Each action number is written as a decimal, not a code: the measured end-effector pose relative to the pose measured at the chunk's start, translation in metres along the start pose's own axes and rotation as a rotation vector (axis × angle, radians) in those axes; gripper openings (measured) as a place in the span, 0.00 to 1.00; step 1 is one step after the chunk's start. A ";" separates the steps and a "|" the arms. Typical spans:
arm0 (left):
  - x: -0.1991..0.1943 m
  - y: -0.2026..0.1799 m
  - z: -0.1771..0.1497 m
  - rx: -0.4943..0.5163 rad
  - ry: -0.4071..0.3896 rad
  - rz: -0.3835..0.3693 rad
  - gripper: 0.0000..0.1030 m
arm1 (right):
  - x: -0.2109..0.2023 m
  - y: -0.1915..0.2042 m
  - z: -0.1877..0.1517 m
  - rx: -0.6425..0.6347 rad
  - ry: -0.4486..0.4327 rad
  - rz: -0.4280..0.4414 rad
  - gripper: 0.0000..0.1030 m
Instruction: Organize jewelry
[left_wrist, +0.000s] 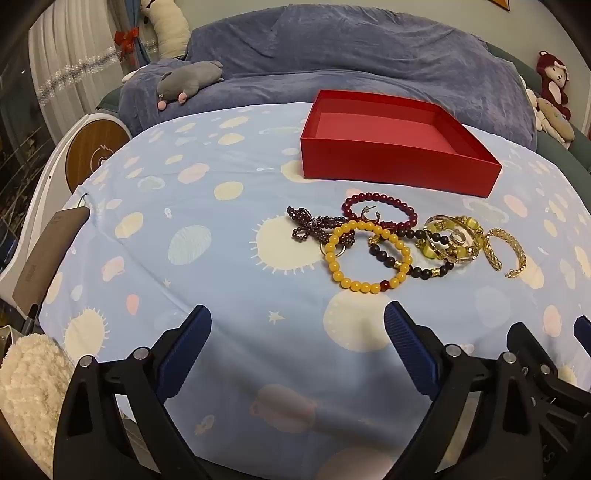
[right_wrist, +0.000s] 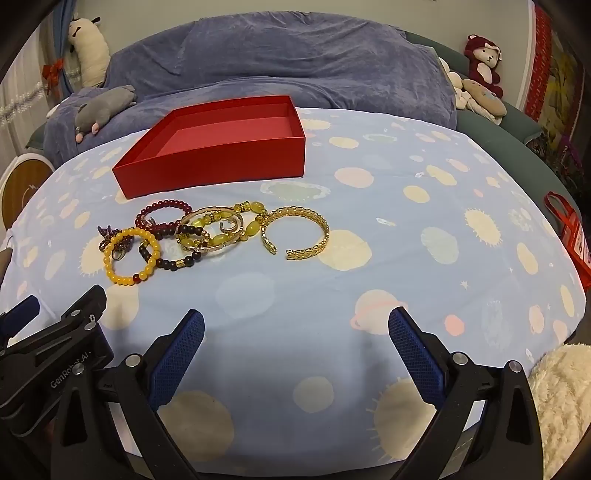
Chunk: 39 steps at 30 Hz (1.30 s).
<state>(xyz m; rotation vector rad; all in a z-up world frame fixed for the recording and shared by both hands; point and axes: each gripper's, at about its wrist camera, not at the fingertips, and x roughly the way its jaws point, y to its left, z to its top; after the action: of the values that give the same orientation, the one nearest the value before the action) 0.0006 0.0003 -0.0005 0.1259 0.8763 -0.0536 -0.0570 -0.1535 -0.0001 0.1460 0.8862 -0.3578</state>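
An empty red box (left_wrist: 391, 162) (right_wrist: 221, 166) stands on the blue patterned cloth. In front of it lies a cluster of jewelry: a yellow bead bracelet (left_wrist: 334, 264) (right_wrist: 108, 266), a dark red bead bracelet (left_wrist: 406, 210) (right_wrist: 162, 204), a purple bead piece (left_wrist: 306, 225), a black bead bracelet (left_wrist: 384, 258), yellow-green bangles (left_wrist: 439, 254) (right_wrist: 236, 242) and a gold open cuff (left_wrist: 517, 254) (right_wrist: 325, 229). My left gripper (left_wrist: 297, 321) is open and empty, short of the cluster. My right gripper (right_wrist: 295, 325) is open and empty, right of the left gripper.
A blue blanket and pillows (left_wrist: 332, 48) lie behind the cloth, with a grey plush (left_wrist: 188, 79) and a red plush monkey (right_wrist: 482, 59). A round wooden stool (left_wrist: 96, 153) stands left. A red bag (right_wrist: 569, 236) sits at the right edge. White fleece (right_wrist: 561, 398) lies near.
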 end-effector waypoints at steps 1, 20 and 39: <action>0.000 0.000 0.000 0.005 -0.003 0.002 0.88 | 0.000 -0.001 0.000 0.016 0.000 0.017 0.93; -0.003 0.002 0.000 -0.007 -0.015 -0.004 0.88 | -0.006 0.002 -0.001 0.005 -0.021 0.001 0.93; -0.004 0.004 0.000 -0.007 -0.016 -0.004 0.87 | -0.006 0.003 -0.001 0.003 -0.021 -0.001 0.93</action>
<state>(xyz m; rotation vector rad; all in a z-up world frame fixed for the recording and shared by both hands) -0.0016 0.0042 0.0027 0.1174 0.8610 -0.0553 -0.0598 -0.1493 0.0037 0.1448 0.8645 -0.3610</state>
